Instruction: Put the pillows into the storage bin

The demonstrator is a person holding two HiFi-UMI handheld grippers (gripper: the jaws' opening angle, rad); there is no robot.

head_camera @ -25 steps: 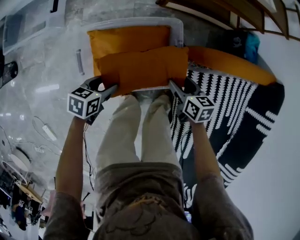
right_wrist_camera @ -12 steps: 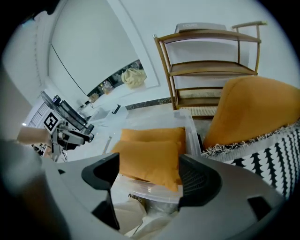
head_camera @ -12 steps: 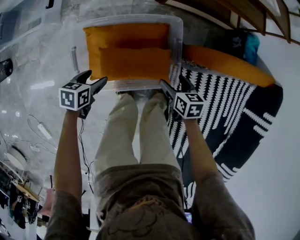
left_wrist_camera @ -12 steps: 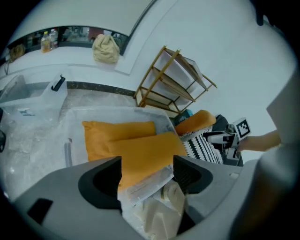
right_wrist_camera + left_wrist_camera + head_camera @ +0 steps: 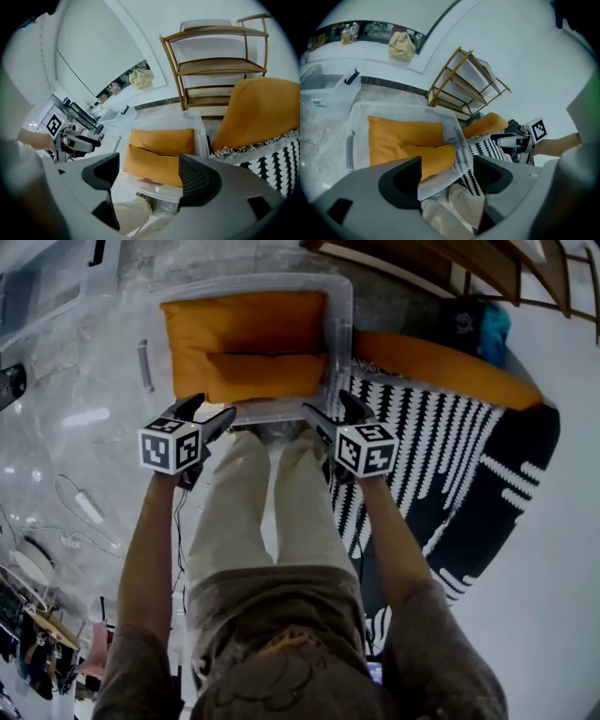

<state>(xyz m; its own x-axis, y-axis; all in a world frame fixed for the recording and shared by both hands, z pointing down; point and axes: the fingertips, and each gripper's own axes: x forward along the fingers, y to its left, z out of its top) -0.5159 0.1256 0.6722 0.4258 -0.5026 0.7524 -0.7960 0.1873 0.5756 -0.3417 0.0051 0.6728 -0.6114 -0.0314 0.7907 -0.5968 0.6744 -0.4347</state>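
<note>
With left gripper [image 5: 208, 409] and right gripper [image 5: 328, 404] jaws just opened and empty, two pillows [image 5: 267, 376] lie in the storage bin [image 5: 339, 324] just beyond their tips (front one seemingly propped high), so it could slump over the near rim.

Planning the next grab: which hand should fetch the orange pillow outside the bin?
Probably right: left tongs and right tongs just opened, empty; the right hangs nearer that orange pillow by the striped rug.
</note>
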